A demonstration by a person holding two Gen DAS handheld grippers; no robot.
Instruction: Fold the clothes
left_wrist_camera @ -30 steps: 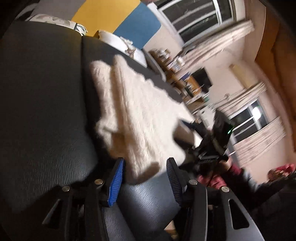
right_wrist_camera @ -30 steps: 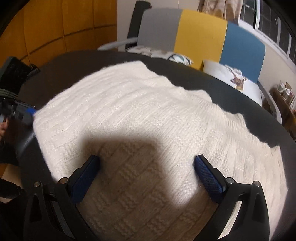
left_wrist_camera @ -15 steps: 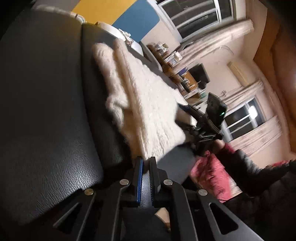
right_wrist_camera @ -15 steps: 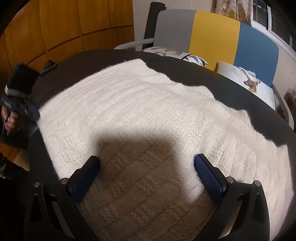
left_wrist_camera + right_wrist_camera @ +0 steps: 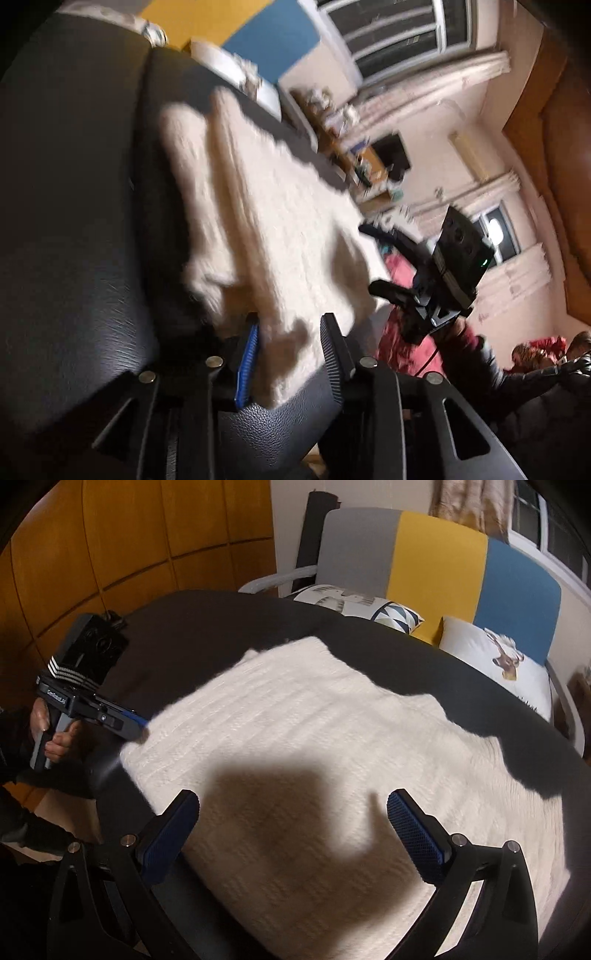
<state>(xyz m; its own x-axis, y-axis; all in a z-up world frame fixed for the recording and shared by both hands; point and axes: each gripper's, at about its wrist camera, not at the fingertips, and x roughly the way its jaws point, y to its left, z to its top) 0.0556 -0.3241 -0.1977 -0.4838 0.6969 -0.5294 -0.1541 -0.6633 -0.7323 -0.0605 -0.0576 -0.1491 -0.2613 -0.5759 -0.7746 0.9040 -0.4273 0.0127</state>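
sweater (image 5: 332, 757): 1 | pillows (image 5: 495, 668): 2 | left tool (image 5: 291, 354): opening, sweater corner between pads

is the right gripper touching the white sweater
Apart. In the left wrist view the right gripper hangs in the air off the edge of the white sweater, jaws wide and empty, background showing between them.

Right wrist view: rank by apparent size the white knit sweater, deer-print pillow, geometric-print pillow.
1. White knit sweater, largest.
2. White deer-print pillow.
3. Geometric-print pillow, partly hidden behind the black surface, so its true size is unsure.
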